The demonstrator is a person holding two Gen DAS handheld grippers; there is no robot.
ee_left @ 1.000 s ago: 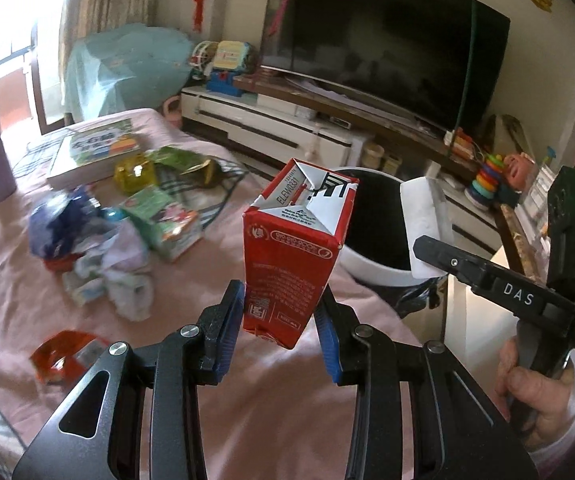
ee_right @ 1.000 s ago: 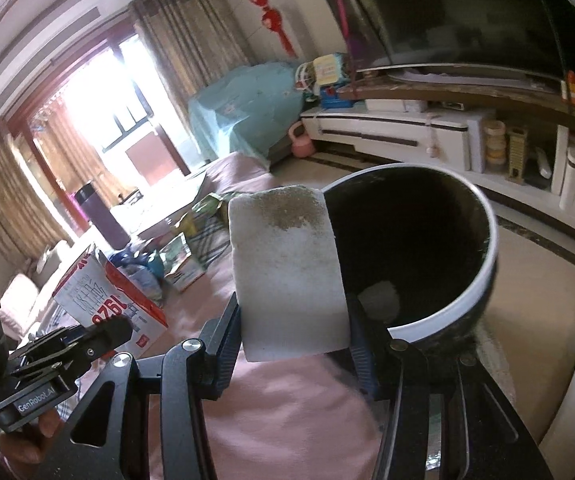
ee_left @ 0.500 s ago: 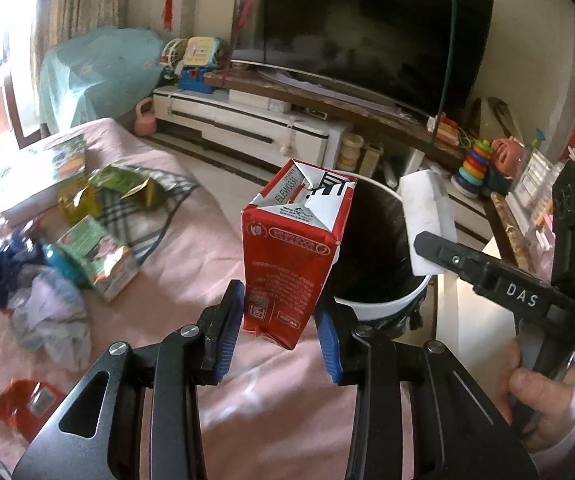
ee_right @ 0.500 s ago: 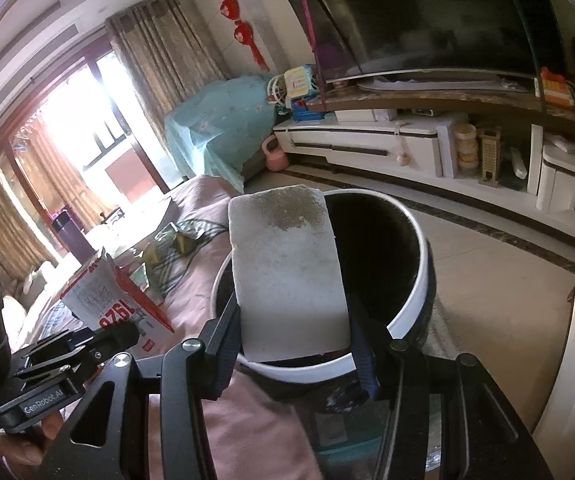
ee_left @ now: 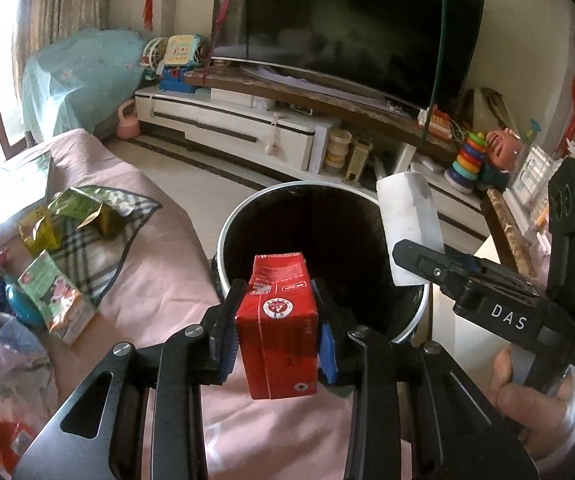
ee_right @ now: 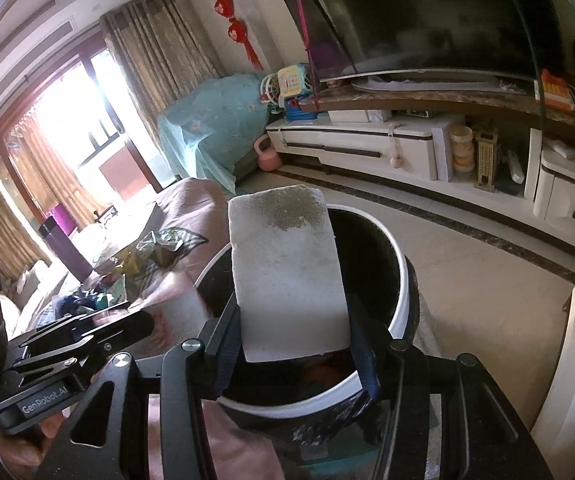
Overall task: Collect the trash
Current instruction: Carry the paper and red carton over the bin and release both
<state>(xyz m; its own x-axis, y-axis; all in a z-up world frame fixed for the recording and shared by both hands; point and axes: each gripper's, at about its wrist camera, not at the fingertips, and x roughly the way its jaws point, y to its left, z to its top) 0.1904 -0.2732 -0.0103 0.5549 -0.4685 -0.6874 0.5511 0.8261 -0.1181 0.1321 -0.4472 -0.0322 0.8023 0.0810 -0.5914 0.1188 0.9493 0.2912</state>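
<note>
The left tool (ee_left: 275,332), jaws closing, clamps a red carton (ee_left: 277,344) over the black bin (ee_left: 247,216); the right tool (ee_right: 293,328) grips a white sponge (ee_right: 287,272) above it, wrappers (ee_left: 59,300) nearby.

Blown-out daylight from the window (ee_right: 87,128), fisheye-bent edges, dark vignetted corners.

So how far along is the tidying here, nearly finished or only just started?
Somewhere in the middle, it seems. In hand: the left gripper is closing on a red carton over the black bin, and the right gripper holds a white sponge block above it. Left: wrappers, a green packet and crumpled rubbish on the pink cover. The bin's contents are too dark to judge.
</note>
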